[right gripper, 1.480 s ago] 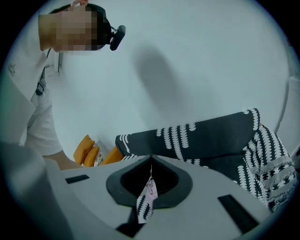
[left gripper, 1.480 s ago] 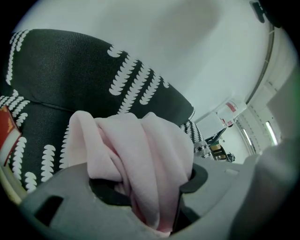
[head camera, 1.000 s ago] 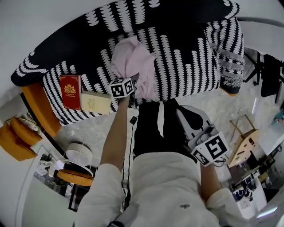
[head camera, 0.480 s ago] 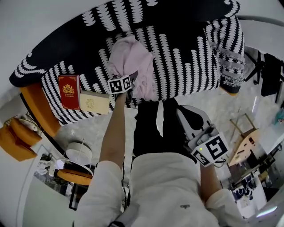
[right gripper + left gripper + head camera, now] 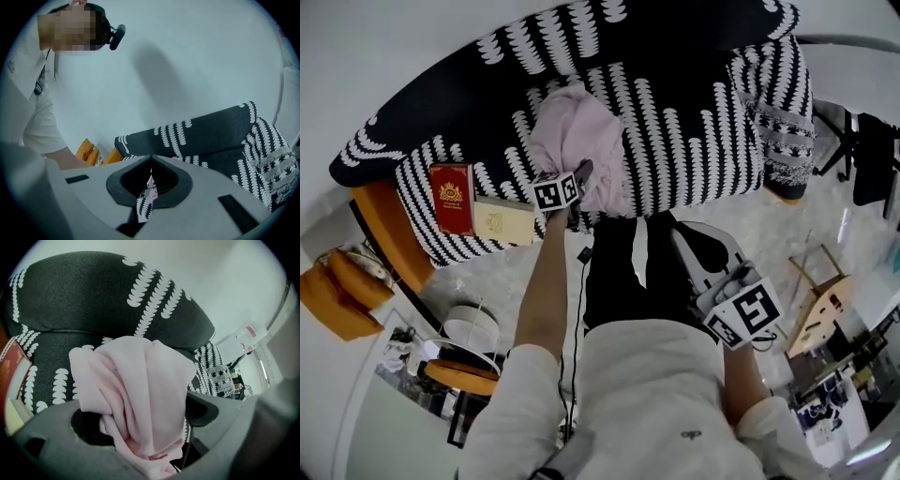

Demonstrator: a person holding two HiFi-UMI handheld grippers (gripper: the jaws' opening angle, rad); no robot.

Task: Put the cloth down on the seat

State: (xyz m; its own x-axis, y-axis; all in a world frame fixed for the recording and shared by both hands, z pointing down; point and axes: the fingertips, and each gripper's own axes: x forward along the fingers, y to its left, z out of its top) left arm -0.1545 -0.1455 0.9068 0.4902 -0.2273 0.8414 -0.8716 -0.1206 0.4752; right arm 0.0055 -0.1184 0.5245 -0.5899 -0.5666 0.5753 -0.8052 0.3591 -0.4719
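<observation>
1. The left gripper (image 5: 581,176) is pointing steeply down at the front of the sofa seat (image 5: 694,141). Its jaws are standing wide apart and have just been opening. The pink cloth (image 5: 577,136) is lying between them, with neither pad pressing on it.
2. The cloth is resting as a crumpled heap on the black-and-white patterned seat cushion. It starts between this gripper's jaws and reaches away ahead of them.
3. Its long axis is running along the line the gripper points. The near end is sitting low between the jaws and the far end is pointing toward the sofa's backrest. The folds are running the same way.
4. To this gripper's left, a red book (image 5: 452,199) and a cream book (image 5: 502,220) are lying side by side on the seat, well apart from the cloth.
5. The right gripper (image 5: 150,160) is hanging to the right of the left one and back toward the person, beside the person's leg. Its jaws are together, leaving only a thin slit between them.
6. Compared with a second ago, the cloth heap is keeping the same place and direction on the seat. The books and the right gripper are also sitting where they were. The change is at the left jaws.
</observation>
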